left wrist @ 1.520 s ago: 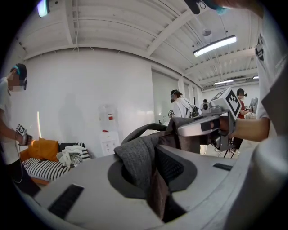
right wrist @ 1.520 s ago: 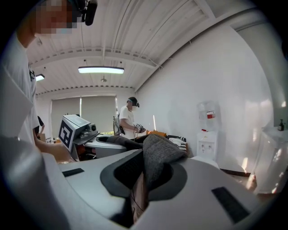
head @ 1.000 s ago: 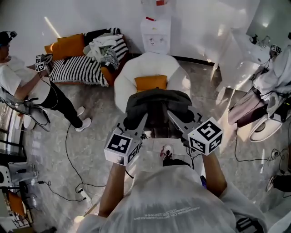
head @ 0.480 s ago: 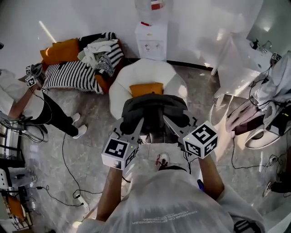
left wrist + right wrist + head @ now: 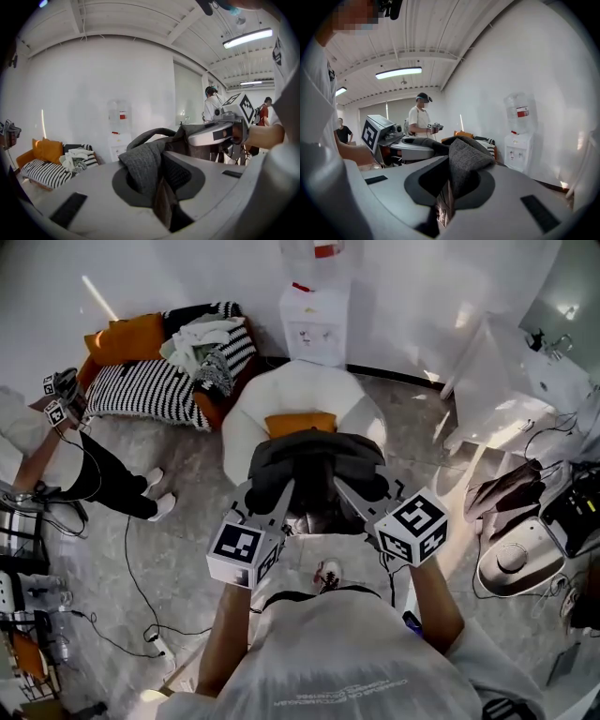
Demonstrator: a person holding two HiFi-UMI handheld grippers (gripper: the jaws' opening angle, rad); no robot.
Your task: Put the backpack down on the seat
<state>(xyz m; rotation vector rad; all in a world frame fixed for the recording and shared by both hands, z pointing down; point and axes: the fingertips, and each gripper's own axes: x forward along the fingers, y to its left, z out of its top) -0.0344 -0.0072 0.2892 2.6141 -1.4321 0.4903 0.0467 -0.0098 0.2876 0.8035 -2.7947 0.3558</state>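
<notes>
A dark grey backpack (image 5: 314, 465) hangs in the air in front of a round white chair (image 5: 281, 390) with an orange cushion (image 5: 300, 423) on its seat. My left gripper (image 5: 281, 501) is shut on the bag's left side. My right gripper (image 5: 352, 495) is shut on its right side. In the left gripper view grey fabric (image 5: 145, 164) is bunched between the jaws of my left gripper (image 5: 157, 187). In the right gripper view the fabric (image 5: 466, 159) is pinched by my right gripper (image 5: 447, 187). The bag hides the chair's front edge.
A water dispenser (image 5: 314, 320) stands against the wall behind the chair. To the left are a striped sofa (image 5: 150, 385) with clothes and an orange pillow, and a person (image 5: 47, 442) holding grippers. Cables (image 5: 136, 568) trail on the floor. Equipment (image 5: 511, 559) sits at the right.
Both grippers have carried the backpack a little toward the chair, so it covers more of the seat's front. Both grips look unchanged. The person at left has slid toward the picture's edge.
</notes>
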